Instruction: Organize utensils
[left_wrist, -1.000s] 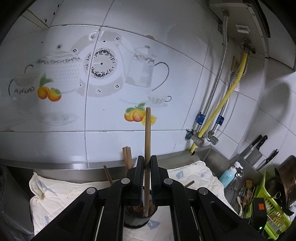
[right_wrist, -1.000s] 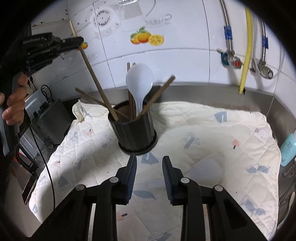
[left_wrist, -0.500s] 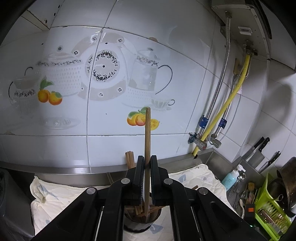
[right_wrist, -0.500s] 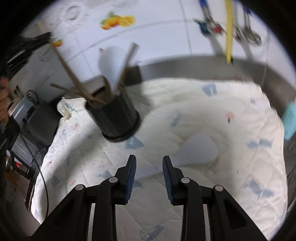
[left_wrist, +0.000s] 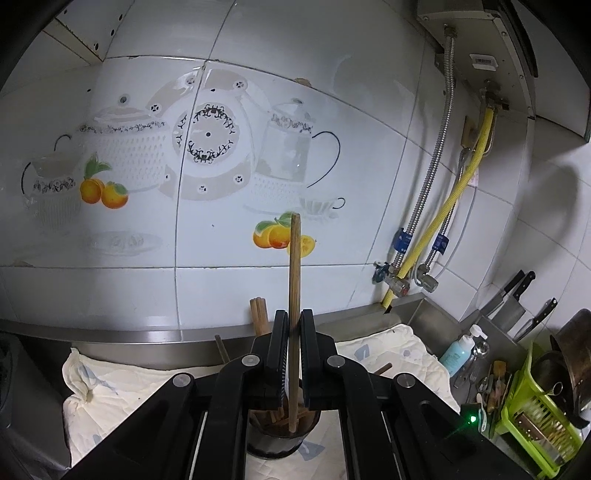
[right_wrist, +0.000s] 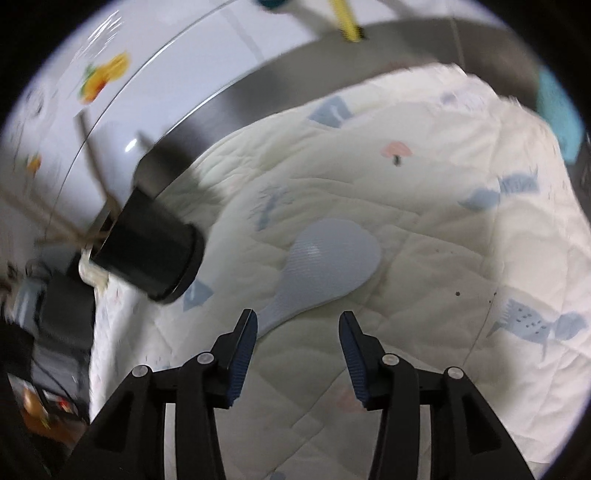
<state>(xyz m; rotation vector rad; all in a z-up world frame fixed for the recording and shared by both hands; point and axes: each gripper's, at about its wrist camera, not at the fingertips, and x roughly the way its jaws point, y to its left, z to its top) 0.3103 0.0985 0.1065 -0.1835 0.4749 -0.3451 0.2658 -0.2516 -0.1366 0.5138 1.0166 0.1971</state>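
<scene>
A: Gripping what?
B: Left gripper (left_wrist: 293, 345) clamps a chopstick (left_wrist: 294, 295) above the black holder (right_wrist: 147, 254). Right gripper (right_wrist: 298, 332), jaws just widening, empty, nears the rice paddle (right_wrist: 325, 266) beside it; next, probably straddle the handle.

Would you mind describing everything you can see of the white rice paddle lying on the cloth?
The rice paddle is a pale, whitish utensil that looks like plastic, with a broad rounded blade bearing a fine ribbed texture and a narrower handle. It lies flat on the quilted cloth, blade towards the upper right, handle running down-left towards the right gripper. The gripper's jaws, which have just been opening, stand apart and press on nothing; the handle's end lies by the left jaw. It lies apart from the black utensil holder.
</scene>
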